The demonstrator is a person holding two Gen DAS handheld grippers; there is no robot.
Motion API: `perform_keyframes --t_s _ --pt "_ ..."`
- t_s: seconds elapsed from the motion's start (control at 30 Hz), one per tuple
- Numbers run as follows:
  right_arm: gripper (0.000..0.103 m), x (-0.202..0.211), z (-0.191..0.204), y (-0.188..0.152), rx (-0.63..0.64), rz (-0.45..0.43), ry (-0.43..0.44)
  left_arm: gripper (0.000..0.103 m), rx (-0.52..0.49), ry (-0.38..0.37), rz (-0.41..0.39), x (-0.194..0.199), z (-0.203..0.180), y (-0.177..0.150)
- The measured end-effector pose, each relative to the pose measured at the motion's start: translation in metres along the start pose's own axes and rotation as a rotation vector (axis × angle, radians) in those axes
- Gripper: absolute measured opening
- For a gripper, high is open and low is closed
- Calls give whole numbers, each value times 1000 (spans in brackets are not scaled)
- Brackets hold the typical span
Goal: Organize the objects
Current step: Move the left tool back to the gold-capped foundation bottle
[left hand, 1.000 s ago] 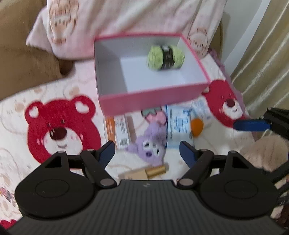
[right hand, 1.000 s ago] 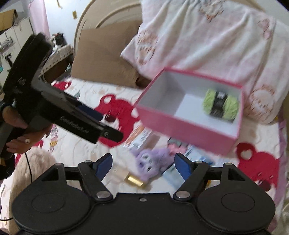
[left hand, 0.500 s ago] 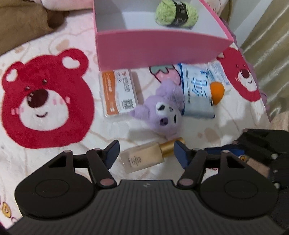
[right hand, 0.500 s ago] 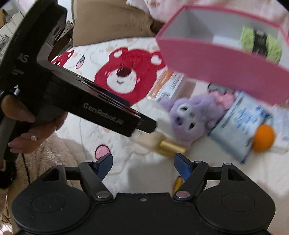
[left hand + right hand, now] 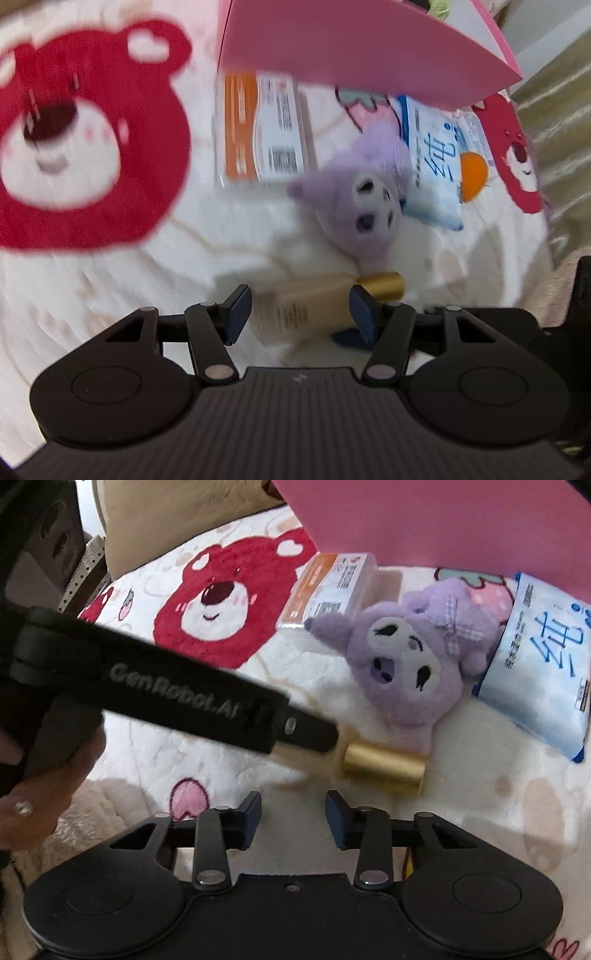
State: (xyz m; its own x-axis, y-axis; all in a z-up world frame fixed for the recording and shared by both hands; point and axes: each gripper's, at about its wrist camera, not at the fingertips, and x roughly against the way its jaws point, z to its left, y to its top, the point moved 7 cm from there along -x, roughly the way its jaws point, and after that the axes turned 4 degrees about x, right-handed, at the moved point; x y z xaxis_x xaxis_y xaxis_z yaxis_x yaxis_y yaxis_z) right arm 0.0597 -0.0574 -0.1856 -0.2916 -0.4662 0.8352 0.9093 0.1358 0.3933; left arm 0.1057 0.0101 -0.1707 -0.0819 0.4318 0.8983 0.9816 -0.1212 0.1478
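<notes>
Left gripper [image 5: 299, 310] straddles bottle [image 5: 314, 306], jaws closing, pads not yet touching; bottle's long axis runs 9-to-3, cap at 3. Right gripper [image 5: 293, 819] closing, empty; cap at its 1 o'clock.

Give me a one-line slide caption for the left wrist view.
Left claw closing around a gold-capped bottle lying on the bear-print blanket, below a purple plush and pink box.

The left wrist view was smeared by motion blur. The pink box [image 5: 354, 48] ran off the top edge in both views, its inside hidden. In the right wrist view, the left hand-held gripper [image 5: 310, 734] covered the bottle's body, leaving the gold cap [image 5: 384, 771].
</notes>
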Motion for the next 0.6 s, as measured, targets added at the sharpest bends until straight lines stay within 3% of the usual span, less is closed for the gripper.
perform_keyframes --t_s 0.13,0.4,0.47,0.6 --pt "42 3 -6 -1 -44 -8 12 57 38 -32 20 -2 -1 -8" --pt "51 19 -22 -16 -132 1 -33 53 107 -182 163 -25 -23 -33" --pt "61 23 -26 -19 -145 -6 -49 51 90 -183 161 -23 -27 -34" --pt "63 25 -27 -20 -145 -19 -62 52 19 -141 85 -7 -27 -29"
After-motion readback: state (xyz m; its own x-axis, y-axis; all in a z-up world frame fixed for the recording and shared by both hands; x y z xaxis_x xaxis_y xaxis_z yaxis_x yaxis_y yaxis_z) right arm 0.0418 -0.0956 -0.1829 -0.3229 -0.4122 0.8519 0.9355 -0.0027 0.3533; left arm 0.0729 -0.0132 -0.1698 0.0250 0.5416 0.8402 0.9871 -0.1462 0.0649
